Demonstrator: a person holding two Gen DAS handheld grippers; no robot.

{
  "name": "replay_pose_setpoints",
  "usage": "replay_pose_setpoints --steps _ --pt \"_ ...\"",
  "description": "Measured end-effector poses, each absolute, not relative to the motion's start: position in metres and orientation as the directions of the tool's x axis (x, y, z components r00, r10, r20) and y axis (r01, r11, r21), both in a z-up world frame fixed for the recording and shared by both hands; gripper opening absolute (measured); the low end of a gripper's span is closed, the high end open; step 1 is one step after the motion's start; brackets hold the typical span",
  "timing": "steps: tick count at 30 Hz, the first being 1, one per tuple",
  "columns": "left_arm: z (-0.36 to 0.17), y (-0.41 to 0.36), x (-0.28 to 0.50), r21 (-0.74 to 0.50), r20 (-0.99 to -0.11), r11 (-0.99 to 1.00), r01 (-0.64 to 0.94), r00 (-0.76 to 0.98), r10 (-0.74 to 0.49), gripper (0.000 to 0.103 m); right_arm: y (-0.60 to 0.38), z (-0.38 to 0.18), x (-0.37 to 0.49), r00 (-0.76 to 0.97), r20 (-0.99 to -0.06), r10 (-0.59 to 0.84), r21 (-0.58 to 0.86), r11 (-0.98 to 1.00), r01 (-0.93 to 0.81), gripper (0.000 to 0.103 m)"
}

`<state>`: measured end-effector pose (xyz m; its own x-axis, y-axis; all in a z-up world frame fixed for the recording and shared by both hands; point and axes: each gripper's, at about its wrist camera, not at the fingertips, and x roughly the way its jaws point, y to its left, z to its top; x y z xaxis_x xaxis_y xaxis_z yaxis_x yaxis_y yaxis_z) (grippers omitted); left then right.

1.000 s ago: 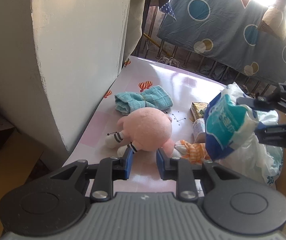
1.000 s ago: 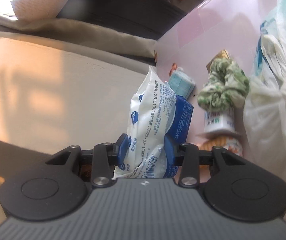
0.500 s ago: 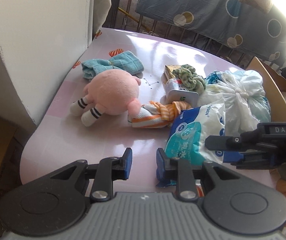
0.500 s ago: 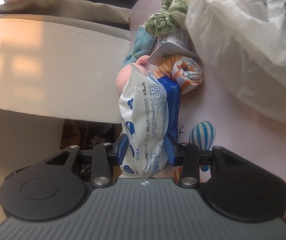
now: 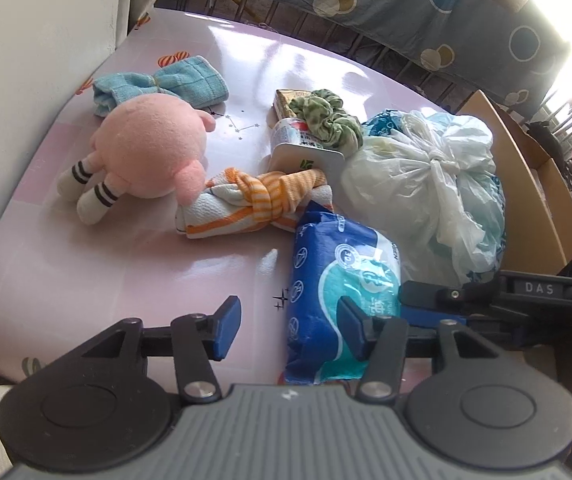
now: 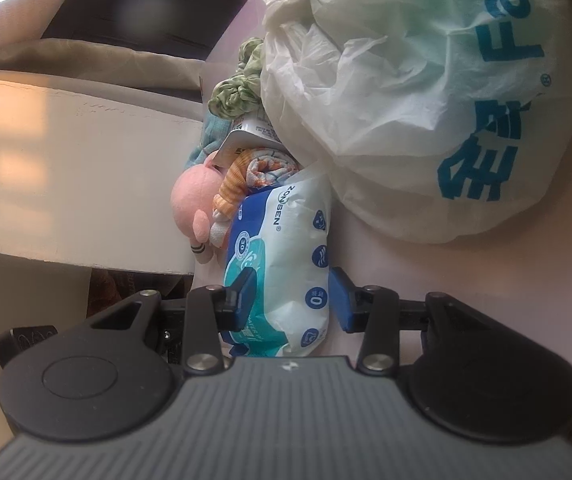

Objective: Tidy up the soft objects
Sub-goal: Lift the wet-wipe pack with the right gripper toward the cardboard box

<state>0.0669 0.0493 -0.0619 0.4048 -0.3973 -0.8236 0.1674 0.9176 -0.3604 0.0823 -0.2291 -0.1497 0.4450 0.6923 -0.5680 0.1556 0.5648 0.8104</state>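
1. left wrist view: the left tongs (image 5: 287, 322) are spreading apart over the pink counter (image 5: 86, 272) with nothing between them; the wipes pack (image 5: 333, 280) lies just beside, near the striped cloth roll (image 5: 254, 200).
2. right wrist view: the right tongs (image 6: 291, 298) are clamped on the wipes pack (image 6: 282, 256), which touches the plastic bag (image 6: 425, 100).

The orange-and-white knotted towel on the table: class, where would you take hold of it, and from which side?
Grip the knotted towel at the orange knot in its middle, coming down from above with the claw's fingers across the roll. The knot stands proud as a firm lump, and the pink plush toy, white tub and blue wipes pack crowd its sides.
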Motion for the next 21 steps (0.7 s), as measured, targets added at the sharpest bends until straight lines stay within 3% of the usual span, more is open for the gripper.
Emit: replay_pose_setpoints --steps 4,11,18,21 --pt "-0.067 0.035 0.073 -0.339 -0.838 0.919 0.199 0.38 -0.391 0.056 -0.219 -0.153 0.092 0.442 -0.568 0.694 0.813 0.556 0.172 0.04" --pt "-0.073 0.024 0.079 -0.373 -0.837 0.902 0.216 0.342 -0.428 0.047 -0.221 -0.152 0.089 0.438 -0.571 0.694 0.813 0.553 0.184 0.04" --pt "-0.075 0.018 0.078 -0.352 -0.847 0.91 0.219 0.338 -0.409 0.048 -0.203 -0.163 0.099 0.425 -0.573 0.701 0.815 0.544 0.201 0.041" --pt "-0.073 0.018 0.076 -0.359 -0.847 0.909 0.214 0.335 -0.413 0.043 -0.201 -0.162 0.099 0.424 -0.567 0.707 0.82 0.535 0.205 0.041"
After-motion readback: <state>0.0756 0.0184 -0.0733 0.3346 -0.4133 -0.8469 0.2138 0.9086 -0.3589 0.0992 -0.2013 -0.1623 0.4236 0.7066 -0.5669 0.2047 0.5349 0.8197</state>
